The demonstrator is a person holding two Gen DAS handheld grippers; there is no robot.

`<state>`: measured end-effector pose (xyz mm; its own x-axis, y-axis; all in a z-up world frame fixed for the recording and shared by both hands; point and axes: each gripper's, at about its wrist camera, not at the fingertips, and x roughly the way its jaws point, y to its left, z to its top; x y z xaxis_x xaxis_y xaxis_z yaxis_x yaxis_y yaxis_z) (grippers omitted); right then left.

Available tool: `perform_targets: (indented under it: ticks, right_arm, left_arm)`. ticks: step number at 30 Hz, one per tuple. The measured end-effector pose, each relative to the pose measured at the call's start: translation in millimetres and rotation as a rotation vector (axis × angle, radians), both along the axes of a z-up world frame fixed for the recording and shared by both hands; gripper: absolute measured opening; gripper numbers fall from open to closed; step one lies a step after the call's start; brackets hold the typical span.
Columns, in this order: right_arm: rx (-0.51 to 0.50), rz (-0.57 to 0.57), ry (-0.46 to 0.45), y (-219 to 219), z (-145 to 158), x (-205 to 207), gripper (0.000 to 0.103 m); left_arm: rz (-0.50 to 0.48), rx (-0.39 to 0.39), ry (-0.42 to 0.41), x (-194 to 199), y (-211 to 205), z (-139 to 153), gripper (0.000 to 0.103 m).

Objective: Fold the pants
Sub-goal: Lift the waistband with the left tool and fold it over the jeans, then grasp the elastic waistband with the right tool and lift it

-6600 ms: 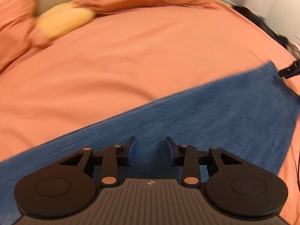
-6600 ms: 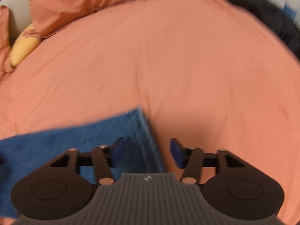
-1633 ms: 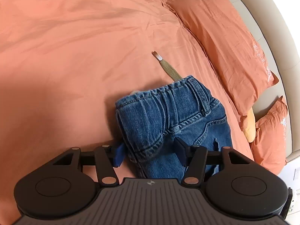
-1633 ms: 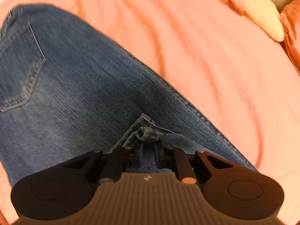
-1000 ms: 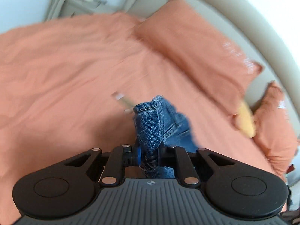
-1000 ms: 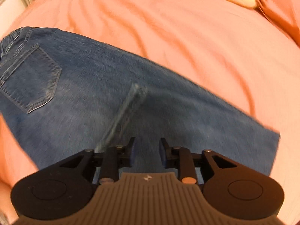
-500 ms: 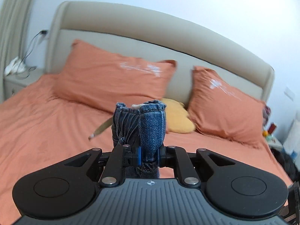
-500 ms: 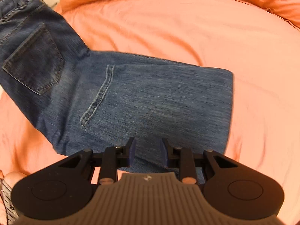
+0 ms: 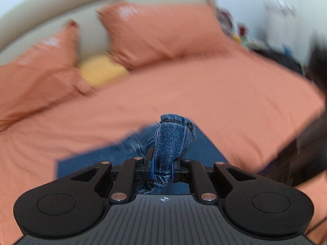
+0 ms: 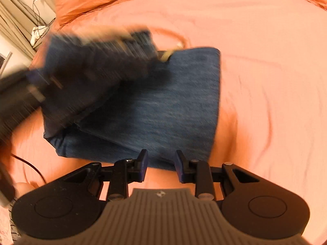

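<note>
Blue denim pants (image 10: 163, 106) lie partly folded on the orange bed sheet (image 10: 265, 61). My left gripper (image 9: 162, 169) is shut on a bunched waistband end of the pants (image 9: 171, 138), which sticks up between its pads above the flat denim (image 9: 85, 161) below. In the right wrist view that lifted end (image 10: 92, 71) shows as a blurred dark flap carried over the folded legs from the left. My right gripper (image 10: 160, 164) is open with nothing between its fingers, hovering over the near edge of the folded pants.
Two orange pillows (image 9: 155, 32) and a yellow cushion (image 9: 102, 71) lean on the beige headboard (image 9: 92, 6). A nightstand with cables (image 10: 38, 30) stands at the left of the bed. A dark blurred shape (image 9: 306, 147) fills the right edge of the left wrist view.
My left gripper has swung sideways across the bed with the waistband end, which now hangs over the folded legs. My right gripper has pulled back to the near edge of the pants, still open.
</note>
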<state>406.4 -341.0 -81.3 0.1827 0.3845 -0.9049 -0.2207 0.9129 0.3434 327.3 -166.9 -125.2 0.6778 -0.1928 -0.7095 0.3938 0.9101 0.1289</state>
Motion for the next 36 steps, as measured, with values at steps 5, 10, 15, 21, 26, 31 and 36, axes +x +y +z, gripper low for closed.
perform_targets:
  ticks: [5, 10, 15, 21, 26, 31, 36]
  right_arm:
    - [-0.025, -0.011, 0.036, -23, -8, -11, 0.026]
    - [-0.047, -0.035, 0.050, -37, -13, -15, 0.028]
    - [-0.059, -0.042, 0.032, -38, -2, -13, 0.036]
    - [-0.048, -0.053, -0.028, -26, 28, 5, 0.061]
    - [-0.023, -0.128, -0.039, -18, 45, 28, 0.075]
    - [-0.003, -0.206, -0.026, -14, 40, 48, 0.075]
    - [0.013, -0.227, 0.011, -4, 19, 66, 0.069]
  left_arm:
    - [-0.063, 0.001, 0.298, 11, -11, -50, 0.019]
    - [-0.037, -0.208, 0.531, 39, 16, -61, 0.052]
    - [-0.057, -0.284, 0.557, 43, 35, -38, 0.054]
    - [-0.059, -0.289, 0.478, 45, 73, 9, 0.055]
    - [0.042, -0.185, 0.387, 53, 107, 24, 0.055]
    - [0.185, -0.116, 0.379, 67, 155, 13, 0.054]
    - [0.259, -0.132, 0.399, 76, 193, -9, 0.054]
